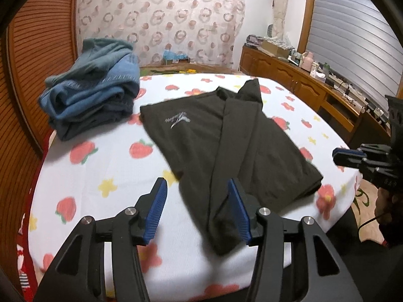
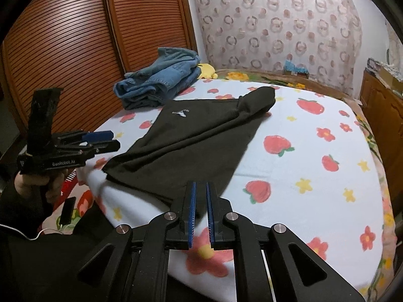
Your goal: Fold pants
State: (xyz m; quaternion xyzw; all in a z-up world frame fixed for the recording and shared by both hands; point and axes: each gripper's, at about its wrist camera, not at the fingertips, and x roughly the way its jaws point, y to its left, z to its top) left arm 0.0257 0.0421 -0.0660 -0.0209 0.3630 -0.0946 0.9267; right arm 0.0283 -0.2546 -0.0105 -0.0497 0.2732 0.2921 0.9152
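Dark pants (image 1: 226, 138) (image 2: 191, 138) with a small pale logo lie folded lengthwise on the strawberry-print blanket (image 1: 100, 166) (image 2: 302, 151). My left gripper (image 1: 197, 186) hovers open over their near end; its right finger (image 1: 239, 211) is above the cloth and nothing is pressed between the blue pads. Seen from the right wrist, the left gripper (image 2: 110, 139) sits at the pants' left edge. My right gripper (image 2: 201, 186) is shut but for a thin gap, empty, over the pants' near corner. From the left wrist, the right gripper (image 1: 335, 154) hangs off their right side.
A pile of blue jeans (image 1: 93, 93) (image 2: 161, 83) lies at the bed's far left, with a yellow plush toy (image 2: 207, 70) behind it. Louvred wooden doors (image 2: 63, 50) stand on the left, a wooden cabinet (image 1: 289, 75) on the right. A phone (image 2: 68, 210) lies below the bed edge.
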